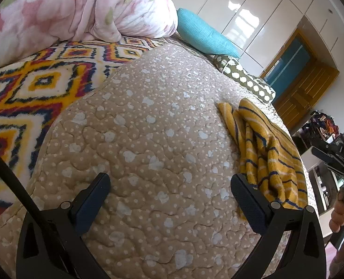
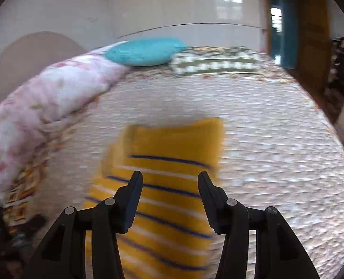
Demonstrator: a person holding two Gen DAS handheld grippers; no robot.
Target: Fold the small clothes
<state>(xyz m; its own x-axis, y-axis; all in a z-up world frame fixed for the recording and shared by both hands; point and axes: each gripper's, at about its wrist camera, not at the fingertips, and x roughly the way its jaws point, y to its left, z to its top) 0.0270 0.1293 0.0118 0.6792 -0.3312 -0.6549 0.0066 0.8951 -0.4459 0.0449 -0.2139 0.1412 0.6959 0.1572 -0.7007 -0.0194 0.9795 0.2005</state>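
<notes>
Currently: left gripper (image 1: 169, 183) fingers spread, empty | right gripper (image 2: 170, 178) fingers spread, empty | mustard-yellow navy-and-white-striped knit garment (image 1: 268, 155) at 3 o'clock on beige quilted bedspread (image 1: 148, 139), rumpled

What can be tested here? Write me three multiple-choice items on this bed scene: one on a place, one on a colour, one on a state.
1. Where does the striped garment lie?
A. on the beige quilt
B. on the turquoise pillow
C. on the floor

2. What colour are the garment's thin dark stripes?
A. red
B. green
C. navy blue

3. How does the left tool stand?
A. shut on the garment
B. open, holding nothing
C. shut on the quilt

Answers:
1 A, the quilt shows around the garment in both views.
2 C, dark blue lines cross the yellow cloth, beside white ones.
3 B, its fingers stand wide apart over bare quilt.
</notes>
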